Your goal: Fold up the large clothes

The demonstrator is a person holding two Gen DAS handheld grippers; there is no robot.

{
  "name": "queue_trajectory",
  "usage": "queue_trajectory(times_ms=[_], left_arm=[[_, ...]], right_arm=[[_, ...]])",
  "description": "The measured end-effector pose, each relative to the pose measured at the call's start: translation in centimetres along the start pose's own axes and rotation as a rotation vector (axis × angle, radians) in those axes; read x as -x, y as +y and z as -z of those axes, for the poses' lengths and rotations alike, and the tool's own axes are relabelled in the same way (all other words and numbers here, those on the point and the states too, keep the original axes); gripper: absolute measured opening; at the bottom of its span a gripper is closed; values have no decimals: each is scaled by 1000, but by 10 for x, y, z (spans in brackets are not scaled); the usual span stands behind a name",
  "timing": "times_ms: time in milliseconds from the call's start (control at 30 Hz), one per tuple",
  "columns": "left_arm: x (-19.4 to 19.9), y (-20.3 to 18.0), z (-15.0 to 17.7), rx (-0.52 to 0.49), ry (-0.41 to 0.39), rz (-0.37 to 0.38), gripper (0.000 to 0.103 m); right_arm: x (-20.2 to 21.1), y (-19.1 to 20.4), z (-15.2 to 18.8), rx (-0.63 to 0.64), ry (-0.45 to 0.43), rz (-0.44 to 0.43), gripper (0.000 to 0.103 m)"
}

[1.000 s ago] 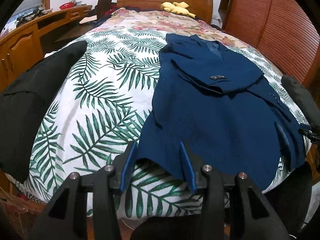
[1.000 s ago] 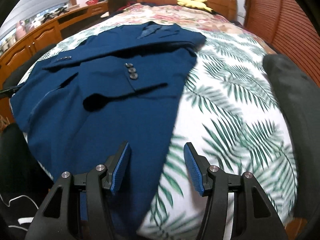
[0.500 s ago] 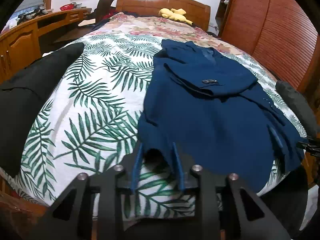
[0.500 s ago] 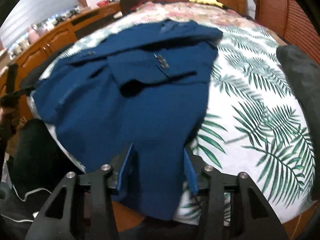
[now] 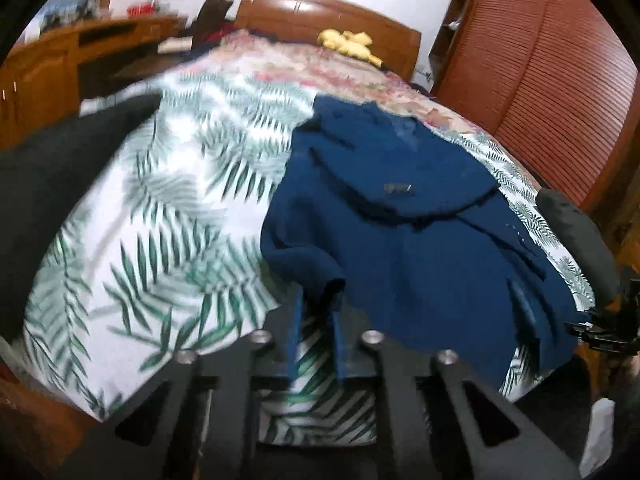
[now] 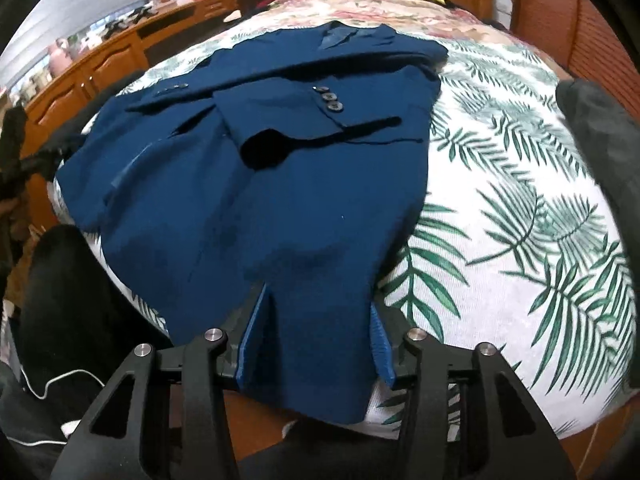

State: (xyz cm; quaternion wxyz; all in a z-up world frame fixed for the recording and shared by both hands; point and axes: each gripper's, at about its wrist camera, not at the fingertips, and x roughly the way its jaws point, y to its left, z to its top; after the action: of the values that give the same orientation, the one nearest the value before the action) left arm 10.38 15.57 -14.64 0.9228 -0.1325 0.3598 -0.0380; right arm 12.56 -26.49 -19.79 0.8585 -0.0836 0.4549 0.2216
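The bed (image 5: 168,208), under a palm-leaf cover, carries the blue jacket (image 6: 280,168) — sleeves folded across its front, hem at 6 o'clock in the right wrist view. A dark garment (image 5: 60,168) lies at 9 o'clock. The left gripper (image 5: 318,304) is pinched onto the jacket's hem corner; the right gripper (image 6: 316,320) stands spread, hem cloth between its fingers.

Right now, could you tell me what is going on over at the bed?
A person with a claw in each hand is folding a blue jacket laid out on the palm-print bedspread. The left claw is closed on the hem's corner. The right claw is open, with hem fabric lying between its fingers. Both sleeves are already folded across the jacket.
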Motion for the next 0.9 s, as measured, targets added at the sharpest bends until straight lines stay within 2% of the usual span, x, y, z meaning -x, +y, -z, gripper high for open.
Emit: queue_trajectory(times_ms=[33,67,100,167,333,500,600,900], left_arm=[[5,-6,-4,-16,-20,2,5],[13,-15,-10,-37,-50,7,4],[19,-21,-15,-49,-73,8,4],[34,-33,-29,-75,-117,13,3],[61,-52,-61,-117,-193,9,3],[83,-65,-94,-115,-253,16,2],[102,-79,-116,-126,-298,27,2],[191,-131,-180,-193,-471,55,2]], right_arm=[[1,0,-1,3,-5,3,26],[4,1,-4,4,-16,1,14],[6,0,-6,1,-29,-6,9],[17,0,-13,-3,-80,-35,5],[47,-2,-39,-25,-206,-74,4],[84,3,-80,-14,-342,-89,3],[113,9,-101,9,-438,-44,2],[227,10,-146,43,-645,-14,2]])
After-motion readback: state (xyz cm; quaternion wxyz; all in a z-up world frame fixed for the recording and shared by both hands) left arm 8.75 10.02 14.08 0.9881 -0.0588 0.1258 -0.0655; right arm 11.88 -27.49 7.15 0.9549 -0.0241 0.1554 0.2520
